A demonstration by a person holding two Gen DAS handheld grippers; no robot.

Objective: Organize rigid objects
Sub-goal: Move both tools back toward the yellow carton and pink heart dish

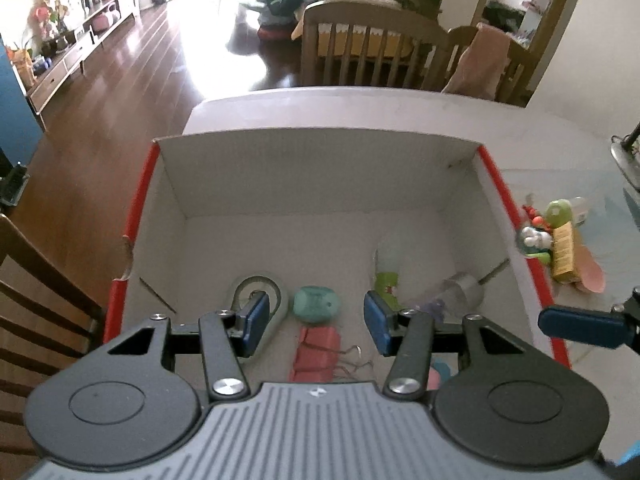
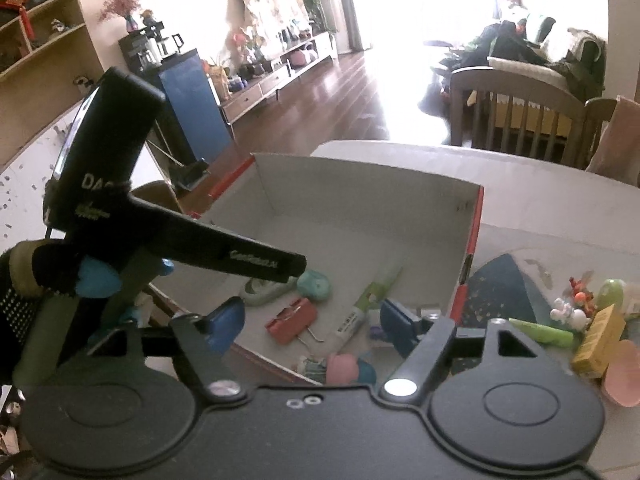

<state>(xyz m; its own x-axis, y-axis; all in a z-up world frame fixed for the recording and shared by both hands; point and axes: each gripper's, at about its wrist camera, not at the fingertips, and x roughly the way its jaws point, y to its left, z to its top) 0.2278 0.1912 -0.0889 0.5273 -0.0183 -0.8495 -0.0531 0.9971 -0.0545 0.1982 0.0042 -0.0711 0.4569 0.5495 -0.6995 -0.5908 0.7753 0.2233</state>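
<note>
Over the red-edged box (image 1: 496,184), both hand-held grippers (image 1: 316,322) (image 2: 312,328) spread wide, holding nothing.

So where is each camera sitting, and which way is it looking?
Left wrist view: sits on the left gripper, looking forward and down into the red-edged box; its own open blue fingers show, plus a finger of the right gripper at the right edge.
Right wrist view: sits on the right gripper, above the box's near right corner, looking left across it; its open fingers and the left gripper's black body show.
Both share the box, the red binder clip, the teal lump and the living room behind.
</note>
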